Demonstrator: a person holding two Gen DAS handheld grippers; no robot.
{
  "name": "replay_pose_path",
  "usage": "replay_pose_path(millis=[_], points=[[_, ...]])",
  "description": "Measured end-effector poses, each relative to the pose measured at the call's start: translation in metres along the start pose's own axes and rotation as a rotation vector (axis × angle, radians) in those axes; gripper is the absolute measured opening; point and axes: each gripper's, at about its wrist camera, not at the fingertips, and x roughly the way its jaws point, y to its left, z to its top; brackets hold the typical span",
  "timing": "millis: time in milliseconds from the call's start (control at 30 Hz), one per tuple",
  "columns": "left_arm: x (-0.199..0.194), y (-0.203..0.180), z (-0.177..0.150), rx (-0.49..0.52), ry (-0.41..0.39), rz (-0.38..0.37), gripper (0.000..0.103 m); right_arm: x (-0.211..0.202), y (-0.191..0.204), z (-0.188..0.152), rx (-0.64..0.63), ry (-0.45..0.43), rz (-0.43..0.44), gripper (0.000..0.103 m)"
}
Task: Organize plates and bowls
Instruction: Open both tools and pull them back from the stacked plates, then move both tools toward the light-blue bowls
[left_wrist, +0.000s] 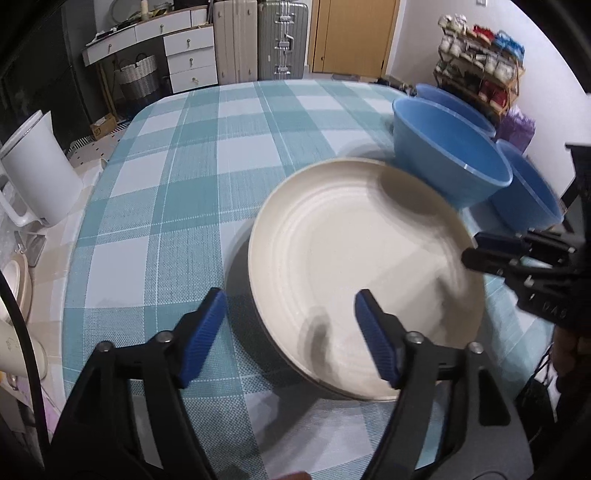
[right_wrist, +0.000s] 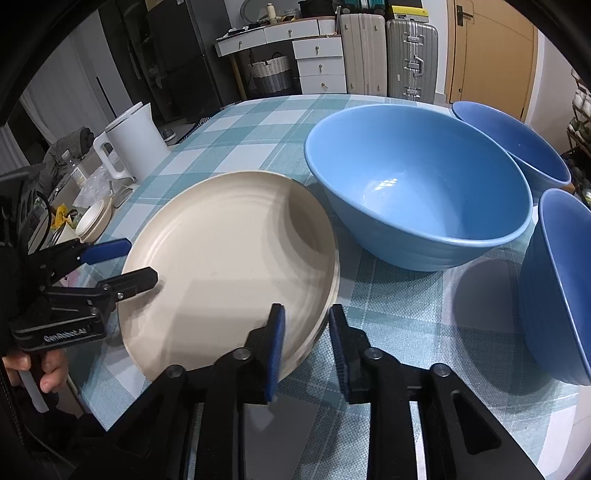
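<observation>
Cream plate (right_wrist: 229, 266), perhaps stacked, beside bowls (right_wrist: 417, 206)

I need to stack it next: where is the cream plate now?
The cream plate lies on the checked tablecloth, left of the big blue bowl in the right wrist view, between both tools.

Both wrist views up close, tilted down at the checked bench (left_wrist: 192, 155) from opposite sides; shared bit: cream plate (left_wrist: 354, 258), blue bowls (right_wrist: 417, 192), dresser behind.

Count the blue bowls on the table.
3: the largest bowl sits beside the cream plate, a second bowl stands behind it, and a third bowl at the right edge.
</observation>
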Motion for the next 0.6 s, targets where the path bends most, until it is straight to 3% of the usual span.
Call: replay_pose_path(millis=[200, 267, 333, 400, 600], points=[[-0.016, -0.002, 0.004, -0.002, -0.039, -0.019, 0.085, -0.013, 0.004, 0.001, -0.009, -0.022, 0.007, 0.053], [-0.021, -0.004, 0.005, 0.000, -0.048, -0.025, 0.087, -0.017, 0.005, 0.001, -0.012, -0.027, 0.003, 0.072], [-0.027, -0.006, 0.006, 0.001, -0.056, -0.033, 0.095, -0.023, 0.007, 0.001, -0.013, -0.043, 0.022, 0.080], [-0.034, -0.007, 0.008, -0.005, -0.071, -0.037, 0.102, -0.029, 0.009, 0.002, -0.012, -0.055, 0.029, 0.084], [-0.051, -0.014, 0.012, 0.000, -0.098, -0.056, 0.102, -0.047, 0.014, 0.002, -0.042, -0.078, 0.012, 0.091]])
